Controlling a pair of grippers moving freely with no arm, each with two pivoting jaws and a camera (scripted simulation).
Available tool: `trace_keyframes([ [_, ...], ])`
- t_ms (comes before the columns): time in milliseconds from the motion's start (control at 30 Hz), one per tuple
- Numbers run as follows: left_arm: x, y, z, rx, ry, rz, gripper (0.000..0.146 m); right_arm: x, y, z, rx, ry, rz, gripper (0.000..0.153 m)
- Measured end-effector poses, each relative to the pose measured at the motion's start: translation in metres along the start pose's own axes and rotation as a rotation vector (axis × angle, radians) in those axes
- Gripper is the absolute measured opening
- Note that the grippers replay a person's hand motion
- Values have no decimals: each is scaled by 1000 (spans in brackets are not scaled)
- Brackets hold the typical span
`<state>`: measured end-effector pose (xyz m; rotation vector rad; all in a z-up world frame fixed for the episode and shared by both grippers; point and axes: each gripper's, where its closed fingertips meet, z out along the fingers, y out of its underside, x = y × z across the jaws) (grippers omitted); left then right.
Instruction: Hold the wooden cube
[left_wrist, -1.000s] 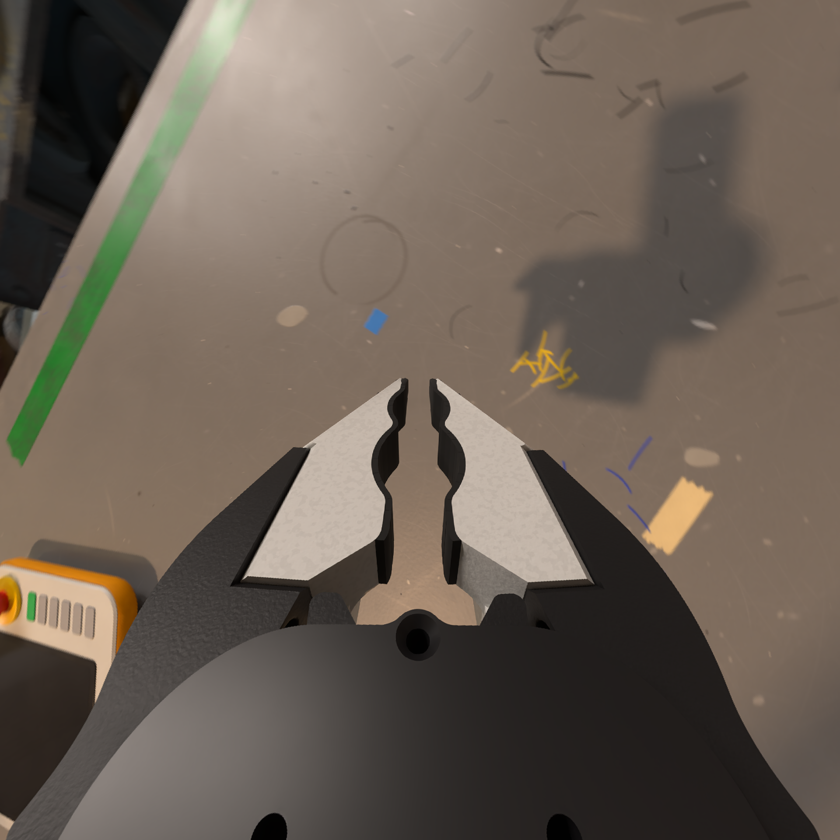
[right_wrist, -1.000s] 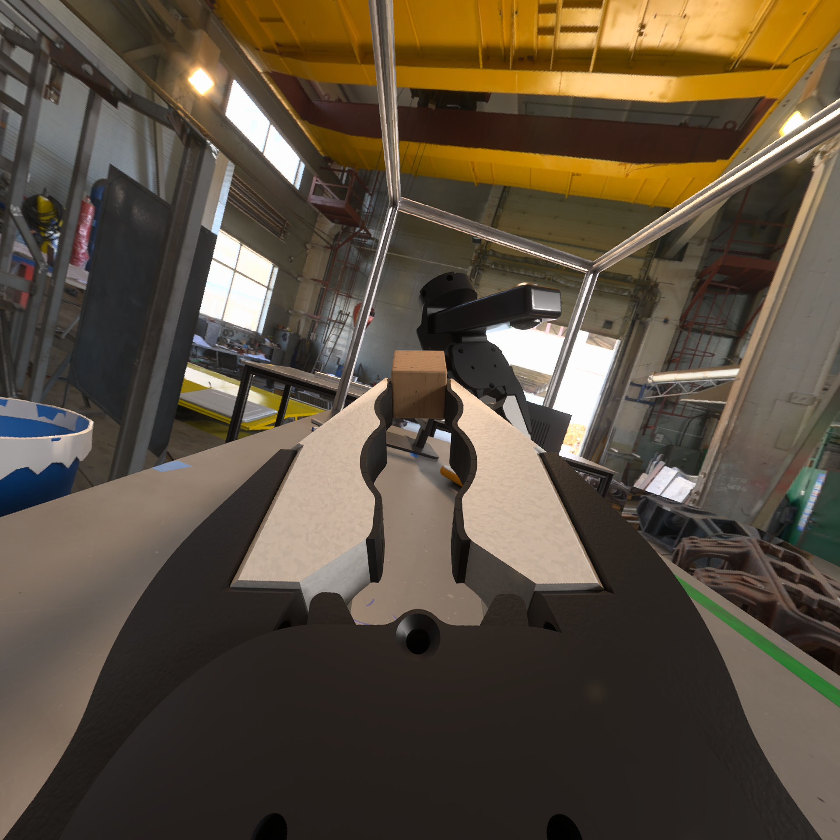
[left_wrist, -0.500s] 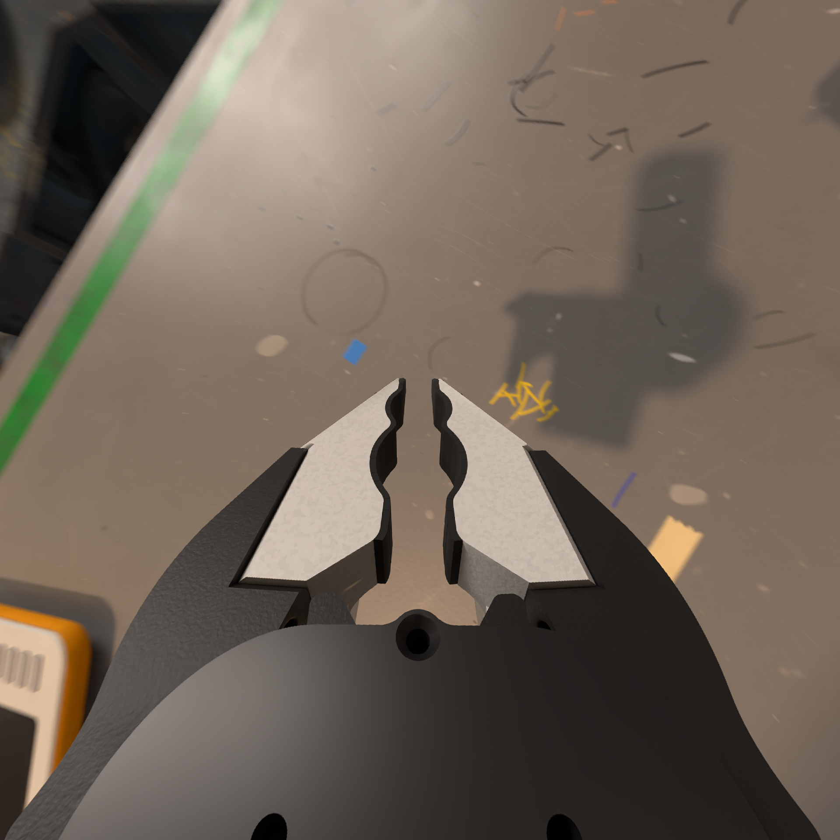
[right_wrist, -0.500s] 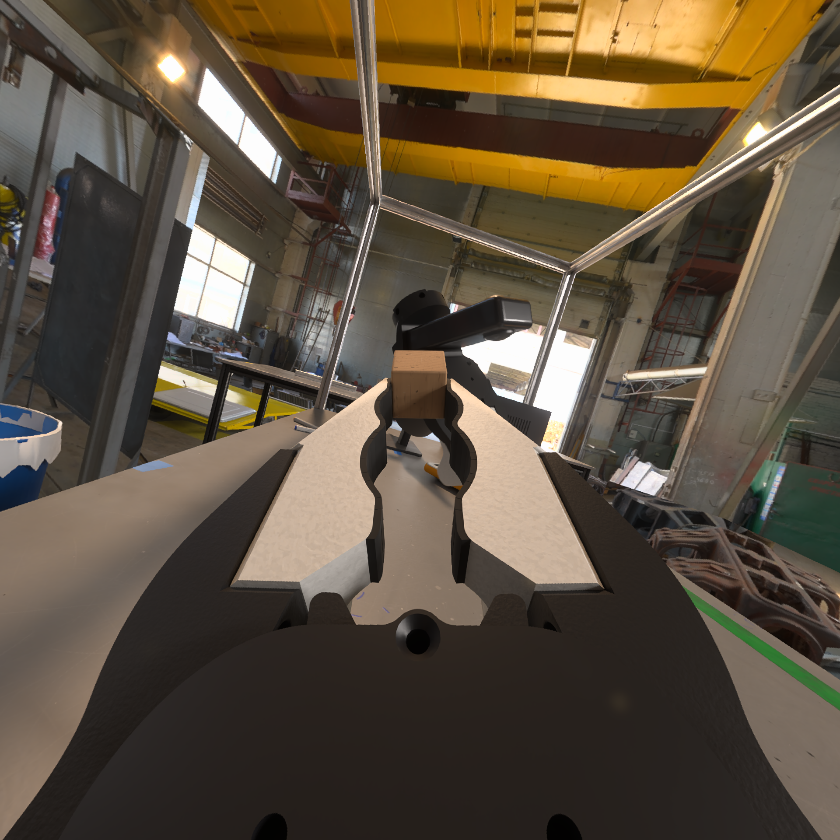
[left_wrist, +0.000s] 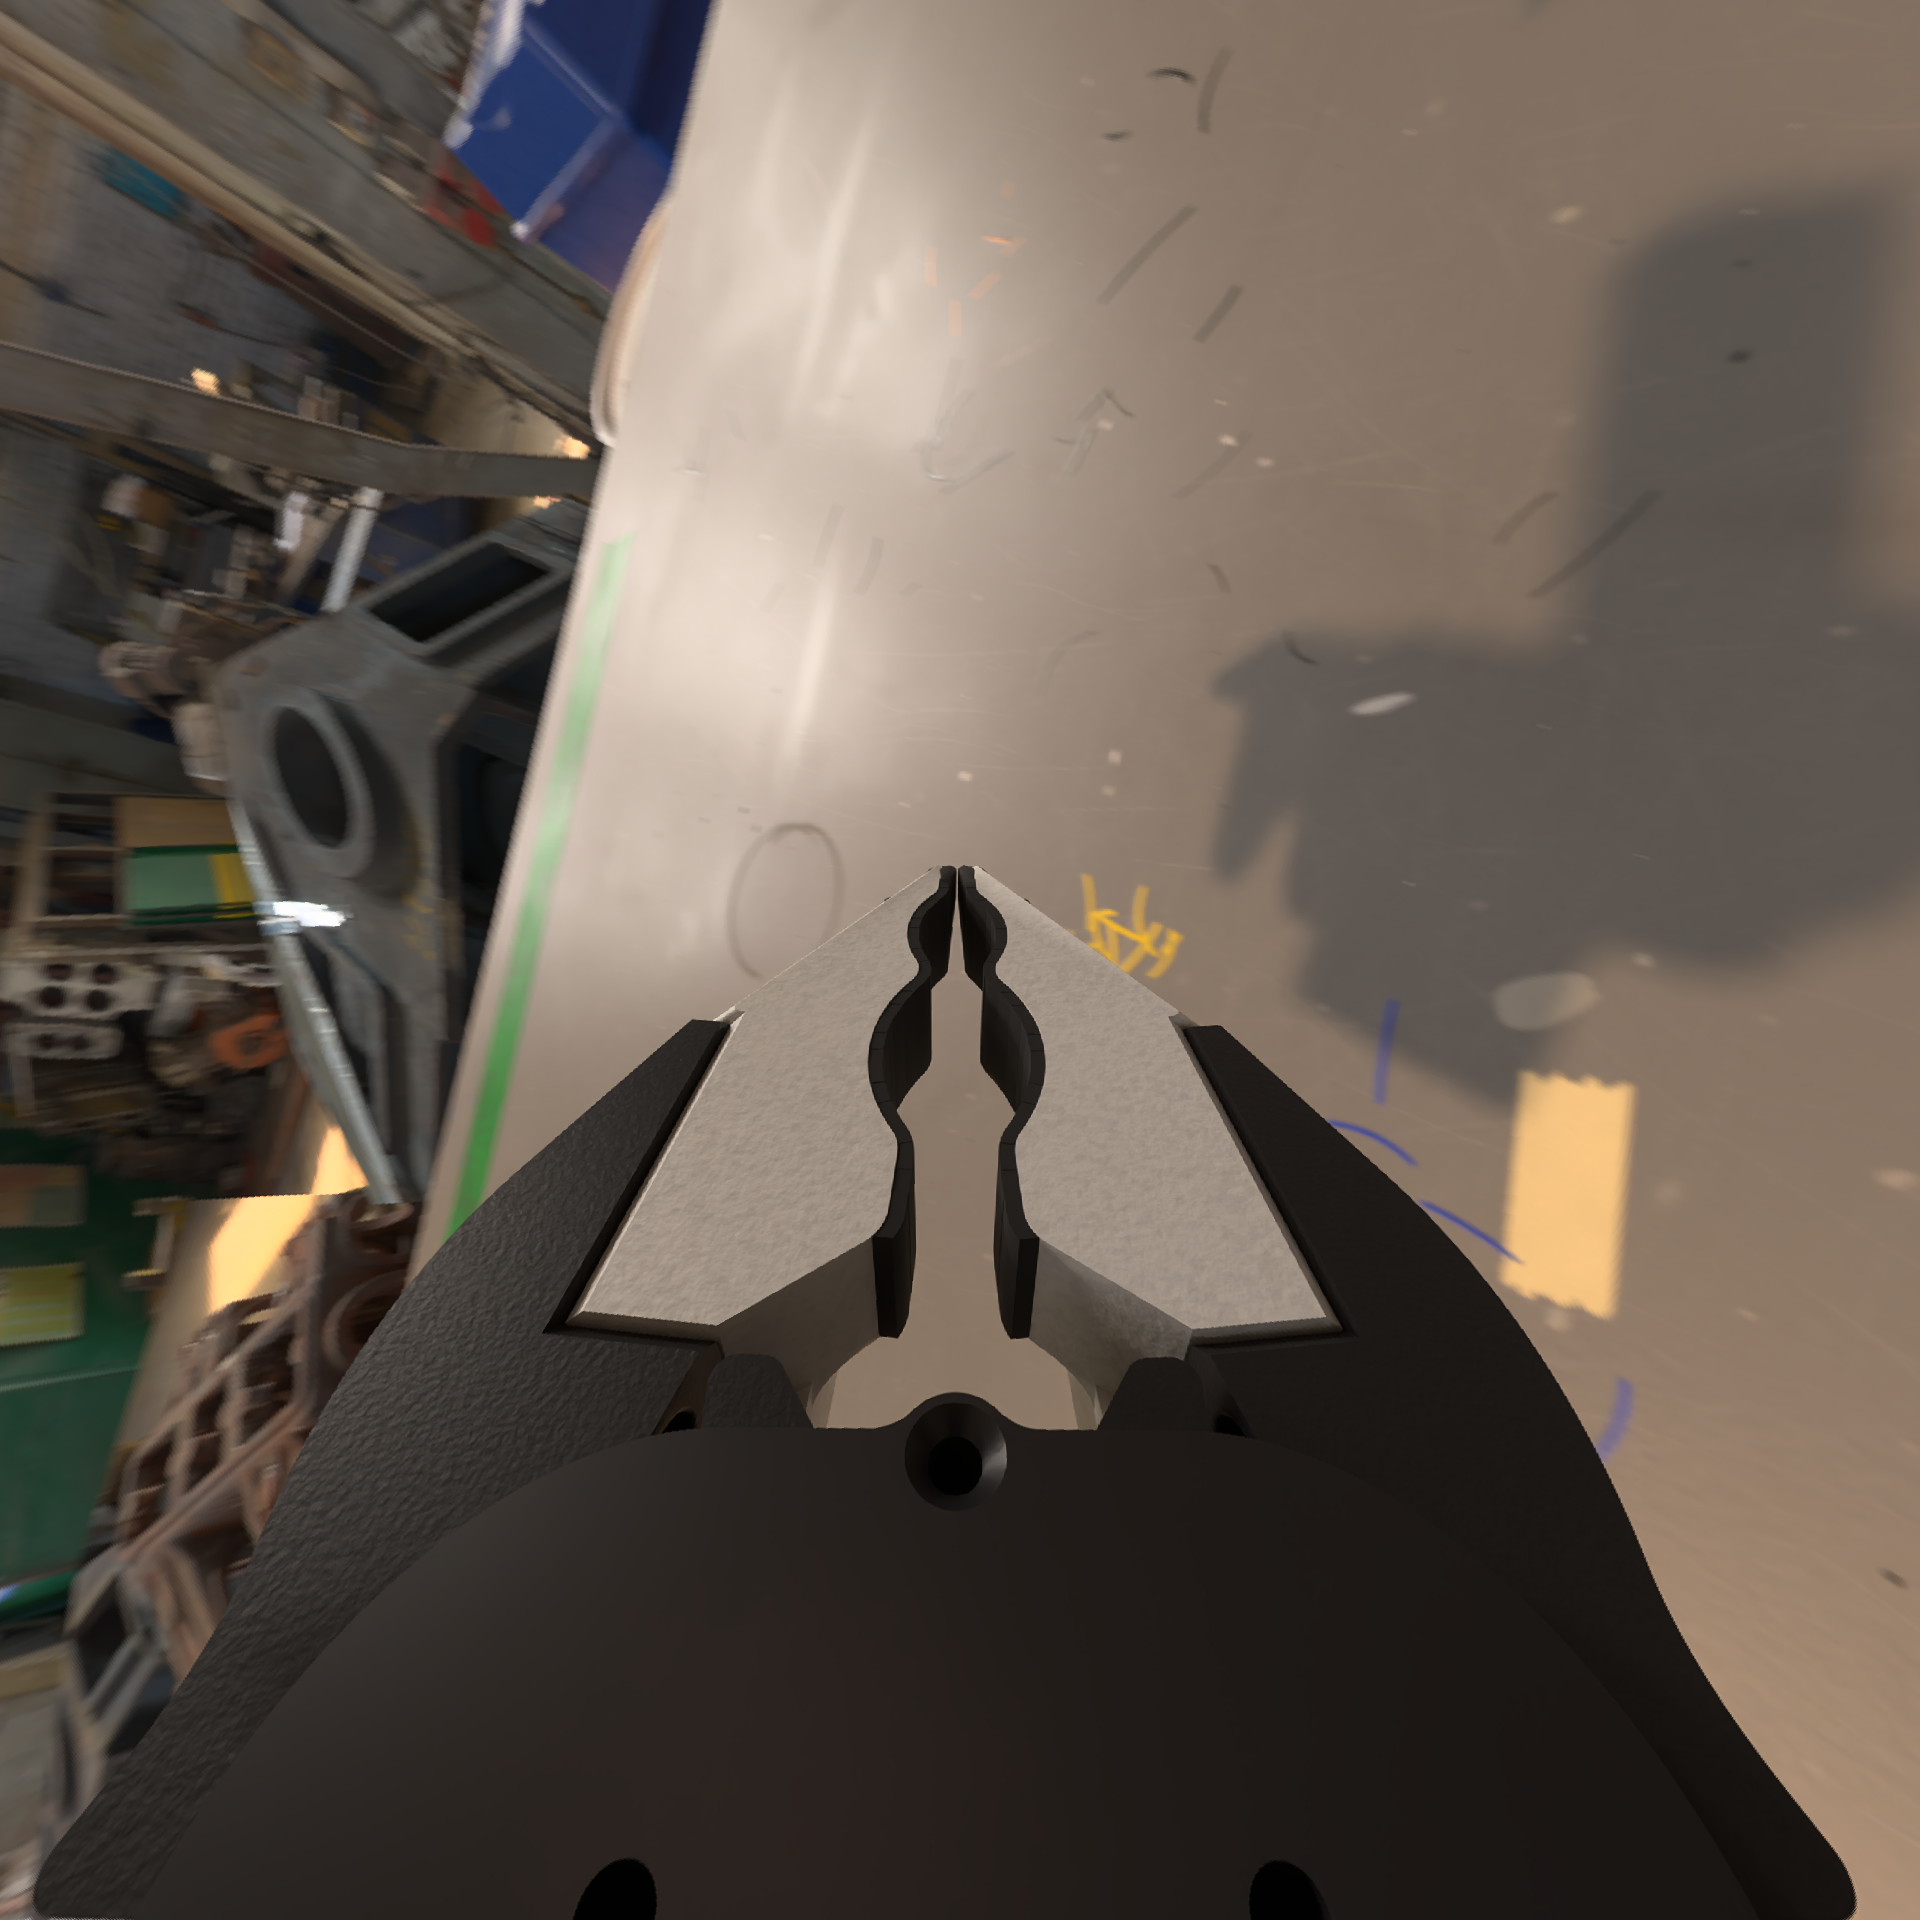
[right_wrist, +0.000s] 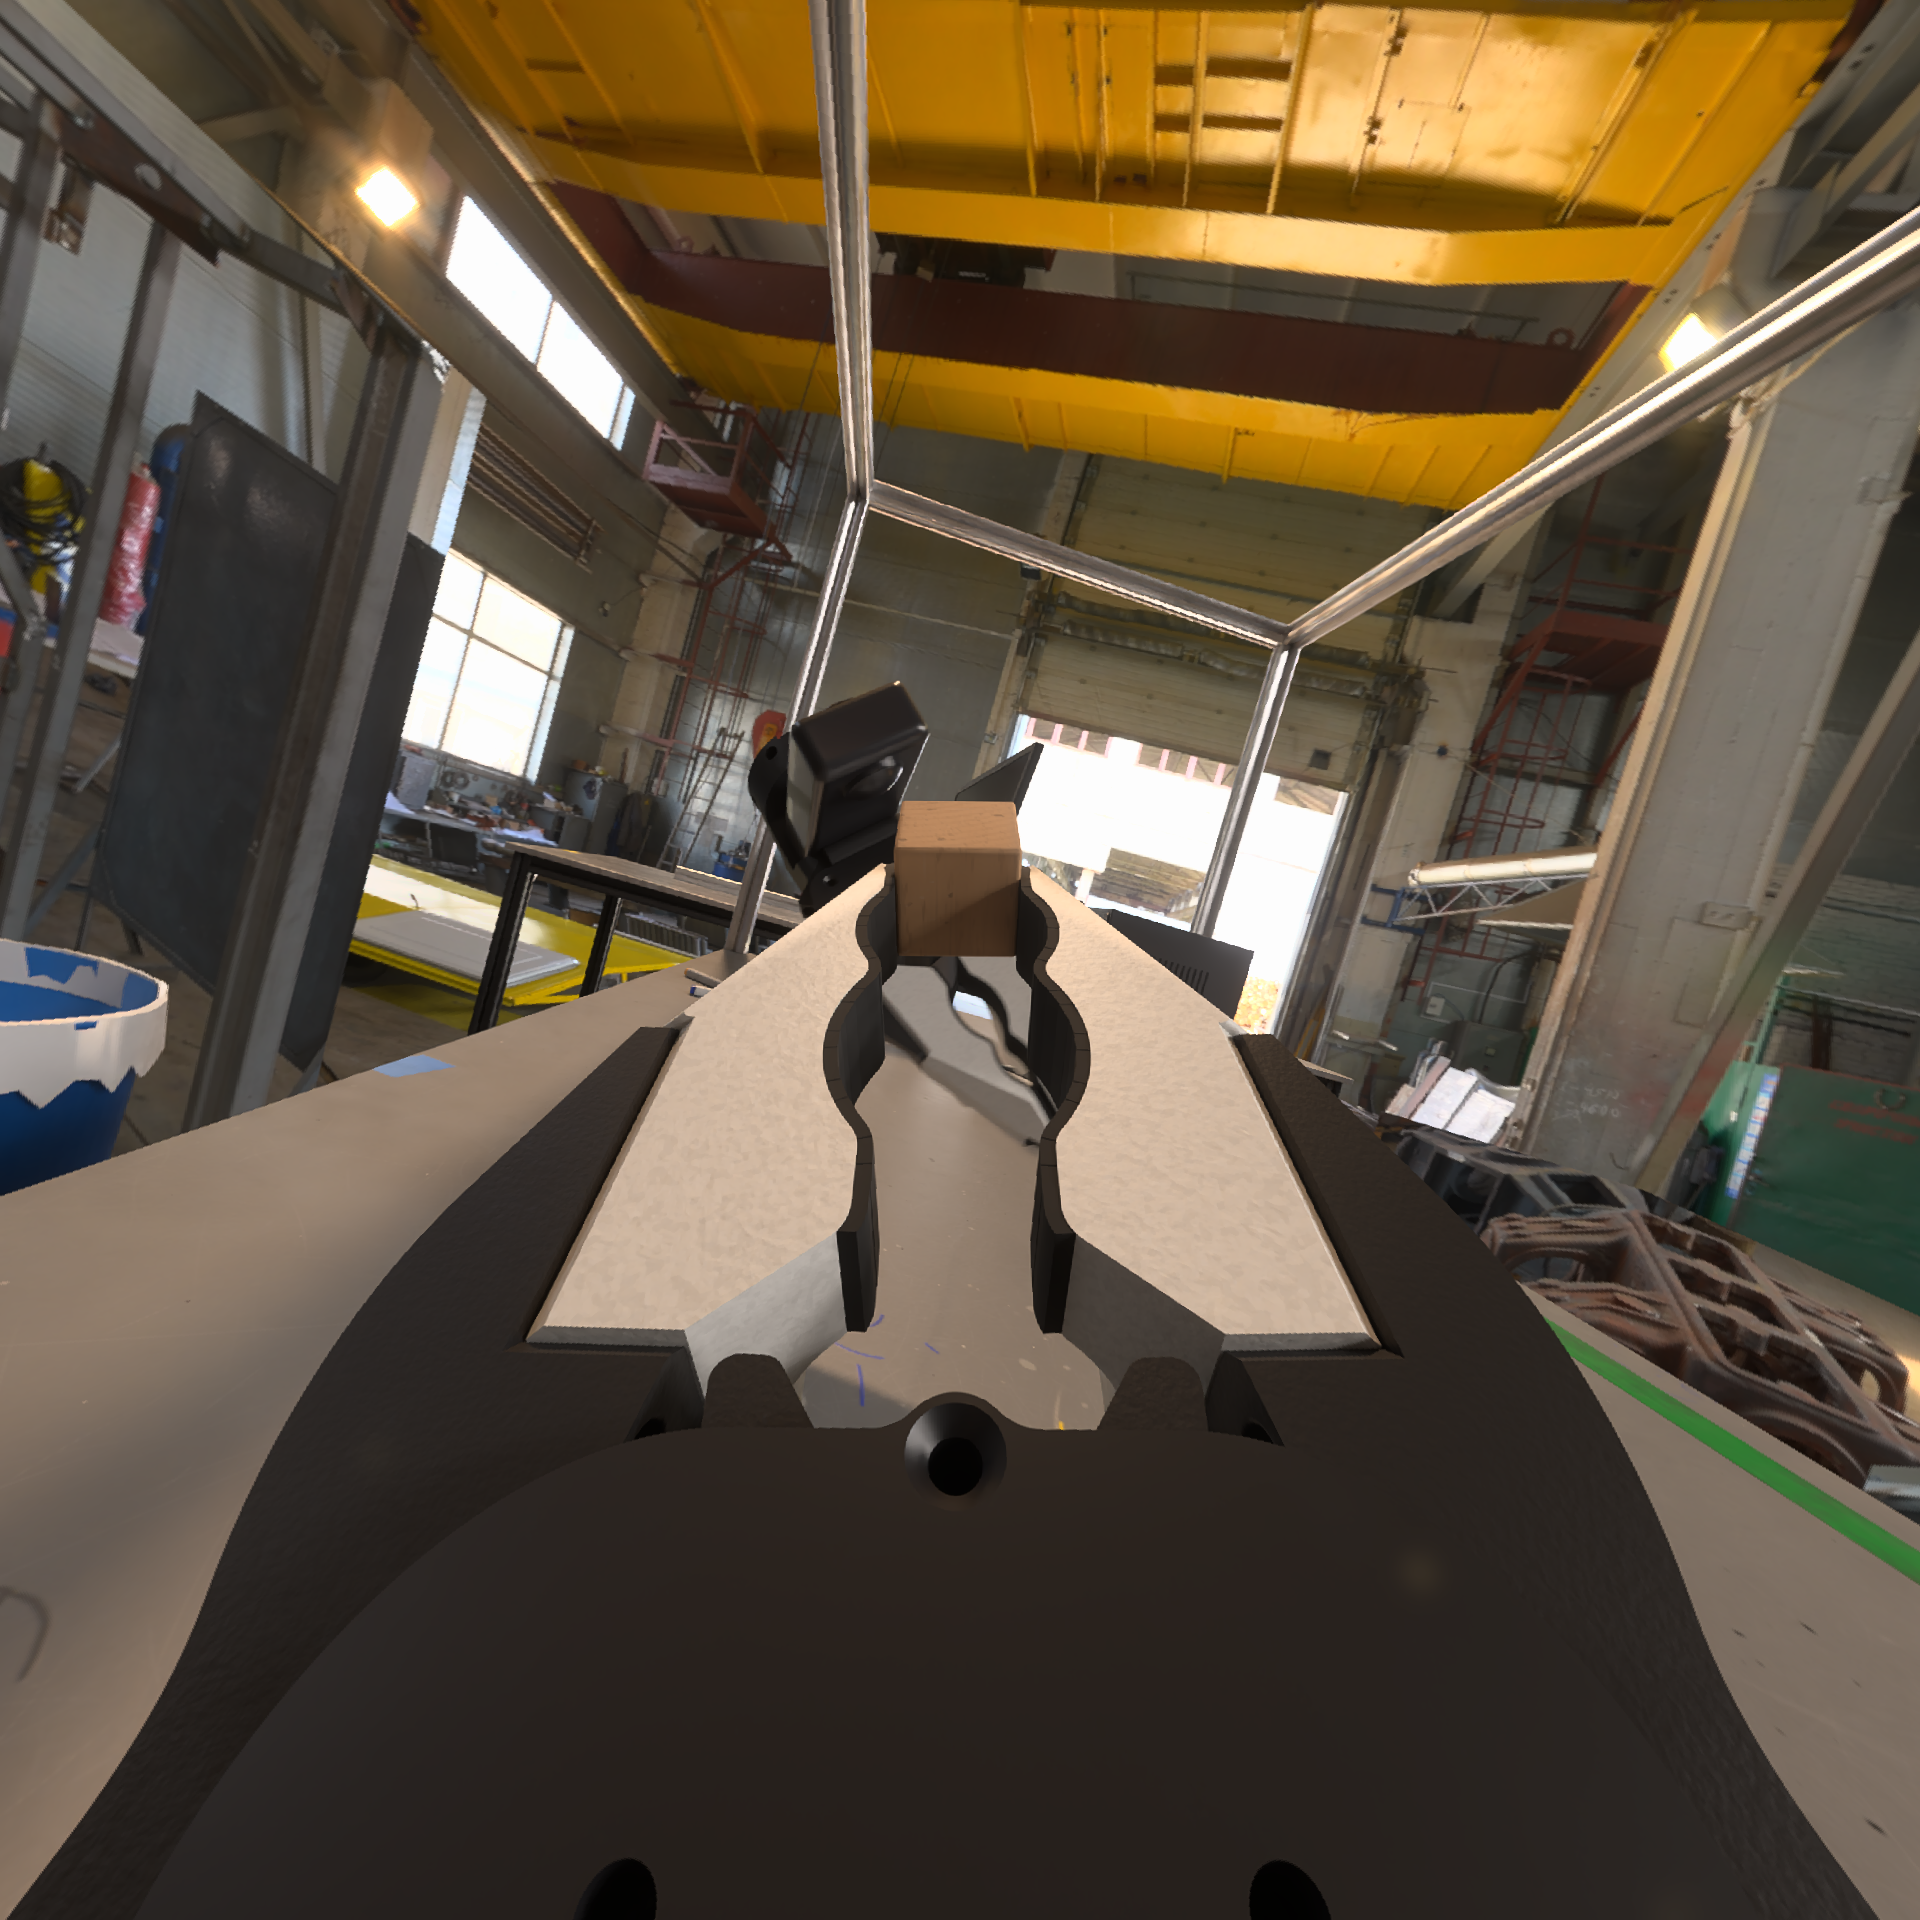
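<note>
The wooden cube (right_wrist: 956, 878) is held at the very tip of the right tool (right_wrist: 956, 883). It is pinched between the two fingers, one on each side, and it is lifted up off the desk (right_wrist: 156, 1299). The upper part of the cube sticks out above the fingertips. The fingers are only as far apart as the cube is wide.

Just behind the cube, the left tool (right_wrist: 842, 800) is seen as a dark shape in the air above the desk. In its own view, the left tool (left_wrist: 954, 878) is closed all the way, with the fingertips touching, and nothing is held in it. It is pointed down at the desk (left_wrist: 1039, 520).

On the desk near the left tool's tip, a small yellow scribble (left_wrist: 1132, 935) is seen, and a pale yellow strip of tape (left_wrist: 1564, 1195) lies farther to the right. A green line (left_wrist: 540, 883) is painted along the desk's edge. A big dark shadow (left_wrist: 1558, 727) falls on the desk. A blue and white bucket (right_wrist: 62, 1049) stands off to the left in the right wrist view.
</note>
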<state>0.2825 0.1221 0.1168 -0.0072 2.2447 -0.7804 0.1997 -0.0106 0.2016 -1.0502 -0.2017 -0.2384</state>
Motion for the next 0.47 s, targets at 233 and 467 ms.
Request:
trace_keyframes([
  [233, 39, 34, 8, -114, 188, -68, 0, -1, 5, 0, -31, -26, 17, 21],
  [467, 46, 59, -5, -120, 206, 28, 27, -4, 9, 1, -57, -54, 24, 21],
])
